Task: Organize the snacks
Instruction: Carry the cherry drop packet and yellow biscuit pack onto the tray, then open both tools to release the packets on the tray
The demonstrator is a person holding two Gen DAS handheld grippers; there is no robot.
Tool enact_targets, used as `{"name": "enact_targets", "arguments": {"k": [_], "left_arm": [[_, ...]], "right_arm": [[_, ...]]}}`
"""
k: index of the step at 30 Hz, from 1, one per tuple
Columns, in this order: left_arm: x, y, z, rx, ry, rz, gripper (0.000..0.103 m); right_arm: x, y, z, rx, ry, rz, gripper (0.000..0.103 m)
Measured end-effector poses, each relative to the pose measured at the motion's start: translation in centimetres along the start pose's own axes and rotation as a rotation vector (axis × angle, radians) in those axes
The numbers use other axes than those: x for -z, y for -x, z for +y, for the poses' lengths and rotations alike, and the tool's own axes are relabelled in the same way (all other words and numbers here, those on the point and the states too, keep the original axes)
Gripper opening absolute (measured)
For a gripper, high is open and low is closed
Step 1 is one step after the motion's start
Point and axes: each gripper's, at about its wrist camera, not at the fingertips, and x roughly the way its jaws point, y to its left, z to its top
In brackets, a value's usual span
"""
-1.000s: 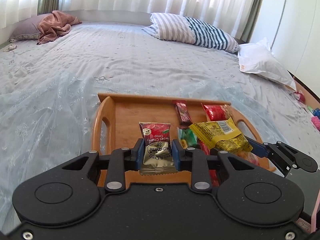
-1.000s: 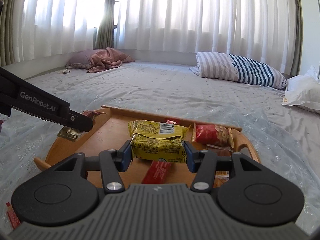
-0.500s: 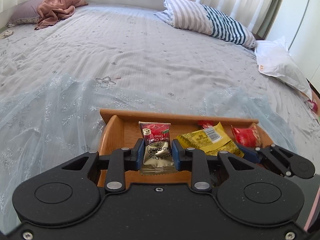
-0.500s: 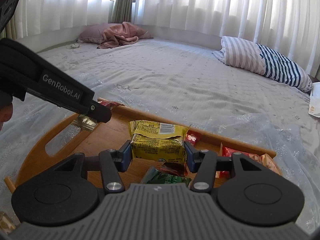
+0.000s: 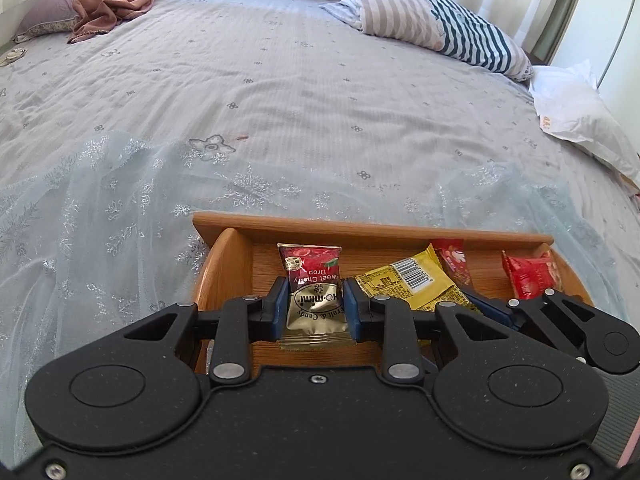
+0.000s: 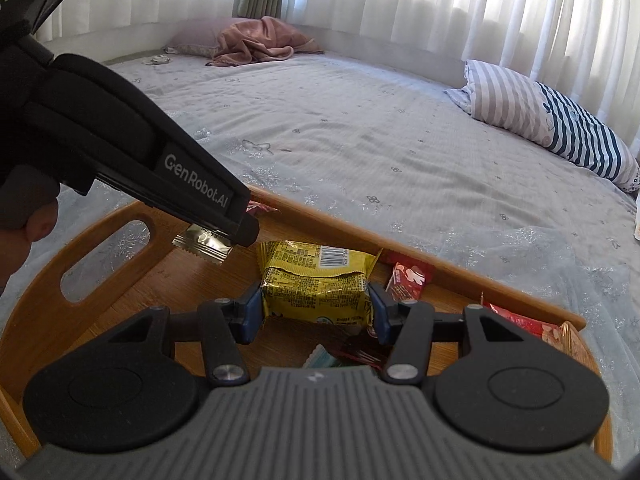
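My left gripper [image 5: 314,303] is shut on a red and gold cherry candy packet [image 5: 313,292] and holds it over the far left part of the wooden tray [image 5: 360,229]. My right gripper [image 6: 316,307] is shut on a yellow snack packet [image 6: 316,282] and holds it over the tray [image 6: 48,312] beside the left gripper. In the right wrist view the left gripper [image 6: 224,220] comes in from the left with the candy packet [image 6: 202,244]. The yellow packet also shows in the left wrist view [image 5: 412,284]. Red packets [image 5: 528,278] [image 6: 408,280] lie in the tray.
The tray sits on a sheer glittery cloth [image 5: 100,216] spread over a grey bed. A striped pillow [image 5: 436,28] and a white bag [image 5: 576,120] lie at the far right. A pink blanket [image 5: 116,4] lies at the far left. A green packet [image 6: 320,360] lies in the tray under my right gripper.
Both grippers have moved forward and lower over the tray with their packets held. The tray's far rim now sits closer in both views.
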Motion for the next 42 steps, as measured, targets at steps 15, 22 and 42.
{"name": "enact_targets", "arguments": {"k": [15,22,42], "left_arm": [[0.4,-1.4,0.1,-0.017,-0.001,0.01,0.028],[0.3,-1.4,0.1,-0.021,-0.009,0.01,0.028],[1.8,3.4,-1.0,-0.05,-0.049,-0.037,0.046]], "right_arm": [[-0.8,-1.3,-0.2,0.025,-0.093,0.038,0.058],[-0.7,-1.5,-0.5,0.012,-0.11,0.052,0.064],[-0.3,2.3,-0.3,0.017,-0.1,0.0,0.084]]}}
